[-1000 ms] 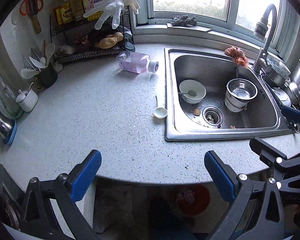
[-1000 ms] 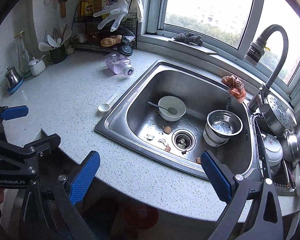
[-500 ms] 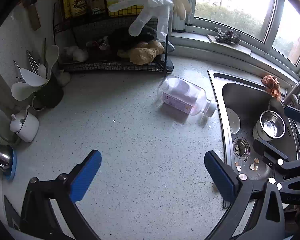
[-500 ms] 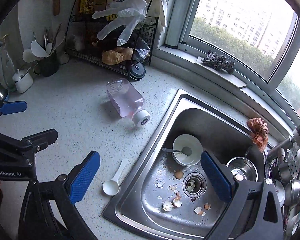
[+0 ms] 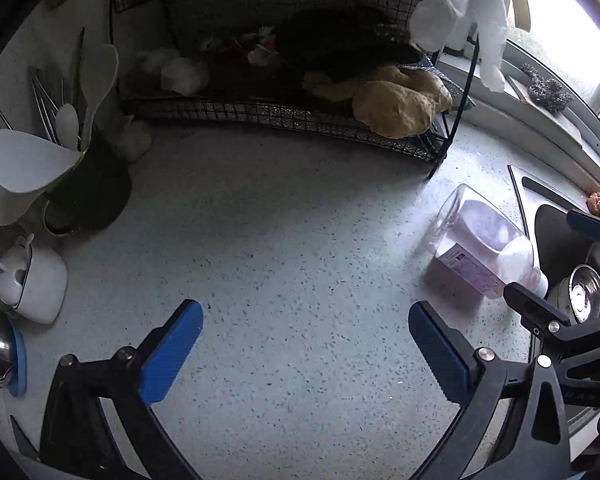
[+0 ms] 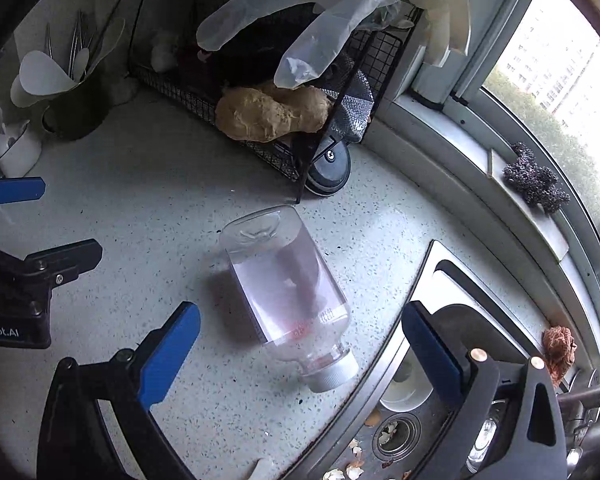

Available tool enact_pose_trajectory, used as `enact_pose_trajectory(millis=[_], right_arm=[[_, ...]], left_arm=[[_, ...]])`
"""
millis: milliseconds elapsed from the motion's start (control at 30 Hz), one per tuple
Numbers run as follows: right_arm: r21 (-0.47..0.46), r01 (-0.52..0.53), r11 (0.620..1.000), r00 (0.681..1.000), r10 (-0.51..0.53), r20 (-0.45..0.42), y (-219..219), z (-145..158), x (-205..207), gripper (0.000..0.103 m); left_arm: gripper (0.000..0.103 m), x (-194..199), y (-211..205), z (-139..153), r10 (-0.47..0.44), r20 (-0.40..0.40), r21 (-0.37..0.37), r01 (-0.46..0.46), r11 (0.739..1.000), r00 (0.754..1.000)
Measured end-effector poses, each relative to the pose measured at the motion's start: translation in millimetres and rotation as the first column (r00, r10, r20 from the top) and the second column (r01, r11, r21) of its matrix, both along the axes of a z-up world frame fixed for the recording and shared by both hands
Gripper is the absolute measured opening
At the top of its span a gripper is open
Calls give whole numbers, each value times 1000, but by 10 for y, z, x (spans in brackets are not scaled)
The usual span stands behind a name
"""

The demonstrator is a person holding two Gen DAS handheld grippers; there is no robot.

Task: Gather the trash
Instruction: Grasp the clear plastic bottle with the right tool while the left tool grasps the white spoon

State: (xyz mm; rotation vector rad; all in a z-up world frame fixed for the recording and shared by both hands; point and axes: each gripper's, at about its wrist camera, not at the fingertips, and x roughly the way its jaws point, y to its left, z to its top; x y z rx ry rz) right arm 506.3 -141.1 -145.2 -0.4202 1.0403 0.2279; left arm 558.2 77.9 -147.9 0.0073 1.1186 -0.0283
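Note:
A clear plastic bottle [image 6: 288, 292] with pale pink liquid and a white cap lies on its side on the speckled counter, cap toward the sink. My right gripper [image 6: 300, 352] hovers open just above it, blue pads either side of its cap end. In the left wrist view the same bottle [image 5: 488, 248] lies to the right, and my left gripper [image 5: 304, 344] is open over bare counter with nothing between its fingers. Eggshell bits [image 6: 356, 468] lie in the sink near the drain.
A black wire rack [image 5: 284, 116] with ginger [image 5: 396, 104] stands at the back, clear gloves [image 6: 300, 20] hanging from it. A utensil holder [image 5: 88, 188] and a white pot [image 5: 36, 280] stand at left. The steel sink [image 6: 384, 368] holds a bowl. Steel wool [image 6: 534, 180] lies on the windowsill.
Both grippers have moved forward and lower over the counter toward the rack. The bottle now lies between the right gripper's open fingers; the sink has slid to the edge of view.

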Motion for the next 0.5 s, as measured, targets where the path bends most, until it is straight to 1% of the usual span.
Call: enact_pose_trajectory(millis=[167,300,367,433,467,500], right_arm=[[4,-57,998,995,57,-82,90,-229,272,101],[33,-87,996,984,91,-153,125,-381,409,101],[47,-89,995,981,96,-170,152,-431,455,101],[34,-100,994,978,104,-178,190,-485,468,101],[37,-104,994,976,109,-189,202,-511,469,100],[40,-103,994,975,109,-196,210,-525,467,97]], left_arm=[[102,187,68,-209,3,-55,-1,-3,1000,998],[102,251,75,-359,-2,-90,-8,1,1000,996],[102,274,87,-423,2,-101,0,-2,1000,995],[102,295,96,-467,-3,-110,0,3,1000,994],[102,300,101,-477,-5,-112,2,5,1000,994],[102,299,105,-484,-5,-113,7,6,1000,994]])
